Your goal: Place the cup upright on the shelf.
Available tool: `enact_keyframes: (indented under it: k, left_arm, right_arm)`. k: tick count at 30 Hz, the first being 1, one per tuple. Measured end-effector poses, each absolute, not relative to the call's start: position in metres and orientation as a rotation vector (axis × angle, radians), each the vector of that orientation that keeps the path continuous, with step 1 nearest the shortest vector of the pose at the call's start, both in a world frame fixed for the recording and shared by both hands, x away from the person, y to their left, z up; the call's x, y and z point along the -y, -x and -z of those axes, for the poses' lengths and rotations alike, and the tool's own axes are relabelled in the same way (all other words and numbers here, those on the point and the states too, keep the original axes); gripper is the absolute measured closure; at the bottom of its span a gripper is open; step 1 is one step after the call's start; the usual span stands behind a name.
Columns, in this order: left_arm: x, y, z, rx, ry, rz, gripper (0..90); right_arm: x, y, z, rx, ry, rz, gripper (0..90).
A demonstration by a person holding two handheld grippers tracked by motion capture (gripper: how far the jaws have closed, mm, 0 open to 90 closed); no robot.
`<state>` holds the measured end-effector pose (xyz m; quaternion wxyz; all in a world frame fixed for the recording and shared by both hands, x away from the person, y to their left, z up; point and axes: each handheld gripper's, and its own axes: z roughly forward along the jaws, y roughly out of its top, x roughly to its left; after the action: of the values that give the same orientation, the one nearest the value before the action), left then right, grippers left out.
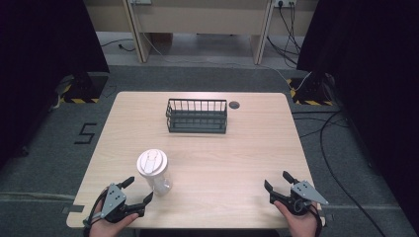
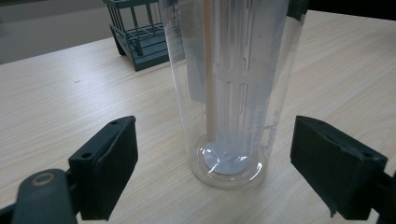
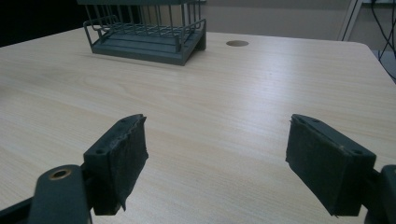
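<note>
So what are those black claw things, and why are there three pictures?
Those claws are grabbing tools, and a person holds one in each hand. The picture from above shows the whole wooden table, with the left gripper and the right gripper near the person's edge. The other two pictures come from small cameras riding on the tools, so the black pads at the bottom are each tool's own jaws.

A clear plastic cup with a white lid stands on the table, and a dark wire basket sits farther back. The left tool's camera looks at the cup close up, standing between its open jaws, which are not touching it. The right tool's jaws are open over bare table. Nothing is held yet.
</note>
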<state>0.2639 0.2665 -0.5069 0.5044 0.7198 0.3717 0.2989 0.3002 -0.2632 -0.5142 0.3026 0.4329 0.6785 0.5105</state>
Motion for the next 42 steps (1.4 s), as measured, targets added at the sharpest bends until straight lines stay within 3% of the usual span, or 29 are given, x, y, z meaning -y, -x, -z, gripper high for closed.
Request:
enact_keyframes:
  k: [42]
  left_arm:
    - [-0.241,-0.294,0.509,-0.889,-1.761,-0.663,14.6]
  right_arm:
    - [0.263,-0.303,0.514,-1.824,-1.157,-1.357,21.5]
